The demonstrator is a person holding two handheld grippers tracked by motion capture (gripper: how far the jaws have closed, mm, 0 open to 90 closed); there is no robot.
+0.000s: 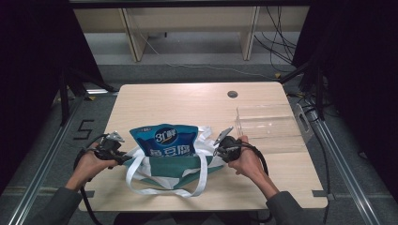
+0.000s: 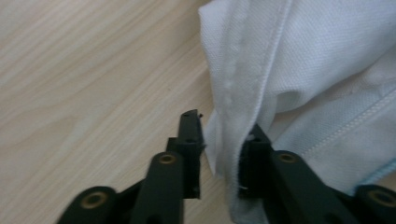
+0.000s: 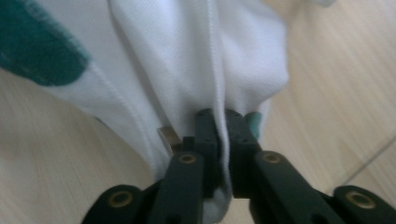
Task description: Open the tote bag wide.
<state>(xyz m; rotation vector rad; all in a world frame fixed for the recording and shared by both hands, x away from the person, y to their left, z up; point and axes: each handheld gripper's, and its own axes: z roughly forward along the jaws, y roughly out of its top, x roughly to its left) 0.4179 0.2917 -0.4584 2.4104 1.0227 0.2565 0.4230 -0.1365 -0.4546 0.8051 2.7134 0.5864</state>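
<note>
Near the surface's (image 1: 263, 101) front edge lies a soft white-and-green tote bag (image 1: 176, 168) with a blue snack pouch (image 1: 163, 139) at its mouth. Left gripper (image 2: 219, 140) fingers stand slightly parted around the hem; right gripper (image 3: 222, 135) fingers pinch a fold. Limp cloth will likely sag, so stitched hems seem the surest holds.

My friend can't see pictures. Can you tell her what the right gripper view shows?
The right hand-held gripper pinches a fold of white bag cloth between its two black jaws, nearly closed. A green patch shows on the cloth at upper left, with a light wooden table behind.
</note>
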